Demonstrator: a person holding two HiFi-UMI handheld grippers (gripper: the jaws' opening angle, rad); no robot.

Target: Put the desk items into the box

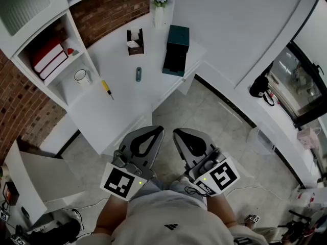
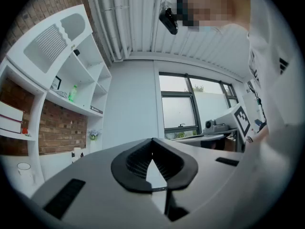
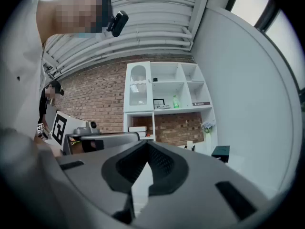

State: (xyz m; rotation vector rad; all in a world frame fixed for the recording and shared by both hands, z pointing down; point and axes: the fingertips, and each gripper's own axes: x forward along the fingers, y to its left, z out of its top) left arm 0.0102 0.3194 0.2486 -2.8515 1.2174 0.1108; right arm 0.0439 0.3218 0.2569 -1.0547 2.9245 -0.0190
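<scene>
Scene: A person stands back from the white desk [image 1: 122, 111], a gripper in each hand held level at the waist. No item has been lifted yet.
Left gripper [image 1: 159, 130]: jaws pressed together, nothing between them.
Right gripper [image 1: 176, 132]: jaws likewise pressed together and empty, just beside the left.
Box: the teal box [image 1: 176, 50] sits on the desk's far right part, near a small vase of flowers [image 1: 160, 10].
Desk items: a yellow-handled screwdriver [image 1: 107, 89] lies close to the shelf unit. A small blue-grey tool [image 1: 138, 74] lies between it and the box. A dark holder [image 1: 135, 41] stands further back.
Screwdriver's axis: it runs diagonally in the head view, with the handle toward the shelves and the tip toward the desk's near edge.
Blue-grey tool's axis: it runs almost straight away from the person.
Step in hand: probably the approach to a first item, both grippers being well apart from the desk.
Doing it well: spread the jaws before reaching, come down across an item's long axis rather than along it, and take the screwdriver by its thicker handle.
Risk: a thin item lying flat on the desk may slide or roll from a glancing pinch.
</scene>
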